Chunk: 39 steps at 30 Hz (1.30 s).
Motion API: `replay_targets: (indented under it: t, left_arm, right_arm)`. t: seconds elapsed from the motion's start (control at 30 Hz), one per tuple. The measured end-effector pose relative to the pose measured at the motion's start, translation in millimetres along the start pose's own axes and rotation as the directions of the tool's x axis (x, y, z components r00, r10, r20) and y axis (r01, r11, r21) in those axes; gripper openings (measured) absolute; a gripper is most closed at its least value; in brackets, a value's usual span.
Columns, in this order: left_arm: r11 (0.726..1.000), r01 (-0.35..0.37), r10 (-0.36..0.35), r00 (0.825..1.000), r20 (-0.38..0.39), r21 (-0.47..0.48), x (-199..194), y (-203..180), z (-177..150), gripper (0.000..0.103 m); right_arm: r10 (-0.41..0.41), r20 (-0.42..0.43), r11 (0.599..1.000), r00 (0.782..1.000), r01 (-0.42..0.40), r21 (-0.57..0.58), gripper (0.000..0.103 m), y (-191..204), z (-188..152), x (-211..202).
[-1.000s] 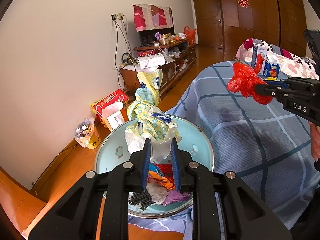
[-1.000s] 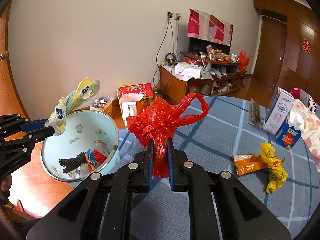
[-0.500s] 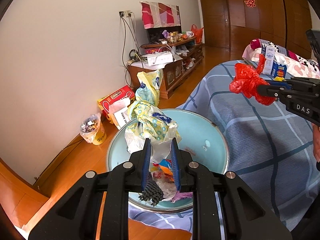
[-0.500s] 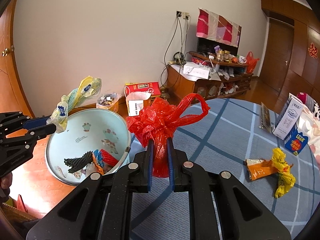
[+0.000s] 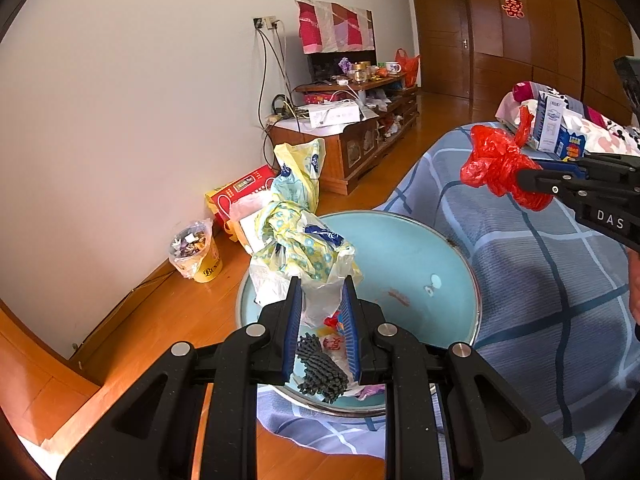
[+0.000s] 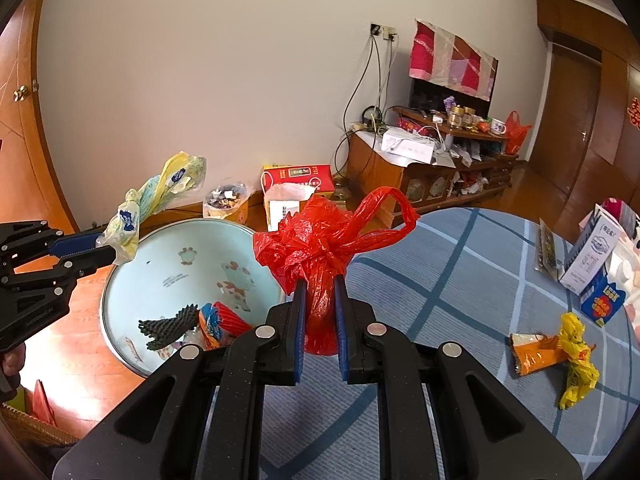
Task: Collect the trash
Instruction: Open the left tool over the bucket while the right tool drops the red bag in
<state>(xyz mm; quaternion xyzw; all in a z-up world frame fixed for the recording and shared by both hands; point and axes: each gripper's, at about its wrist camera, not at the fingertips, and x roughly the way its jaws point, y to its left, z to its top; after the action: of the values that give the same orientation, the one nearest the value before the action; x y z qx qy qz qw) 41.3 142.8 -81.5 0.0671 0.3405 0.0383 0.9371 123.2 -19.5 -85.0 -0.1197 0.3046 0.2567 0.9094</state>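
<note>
My left gripper is shut on a yellow flowered plastic bag and holds it over the light blue basin. The basin holds several scraps, among them a dark ridged piece. My right gripper is shut on a knotted red plastic bag above the blue checked bed cover, at the basin's right rim. The left gripper with its yellow bag shows at the left of the right wrist view. The right gripper shows at the right of the left wrist view.
An orange wrapper and a yellow bag lie on the bed cover at the right. Cartons stand at the bed's far right. A small bin of trash, a red box and a wooden TV cabinet line the wall.
The left gripper with the yellow bag has moved further over the basin. The right gripper with the red bag has come closer to the basin's rim.
</note>
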Motion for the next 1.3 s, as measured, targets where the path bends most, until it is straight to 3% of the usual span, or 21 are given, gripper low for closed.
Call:
replay_targets:
  t: [0.77, 1.3]
  left_arm:
    - [0.998, -0.045, 0.045, 0.999, -0.009, -0.050, -1.8, 25.1, -3.8, 0.020]
    - [0.998, -0.037, 0.037, 0.999, -0.005, -0.058, -3.6, 26.5, -3.1, 0.020]
  right_arm:
    - [0.036, -0.014, 0.998, 0.999, -0.037, -0.057, 0.013, 28.9, 10.4, 14.7]
    - [0.059, -0.021, 0.995, 0.998, -0.061, -0.076, 0.013, 40.9, 14.9, 20.6]
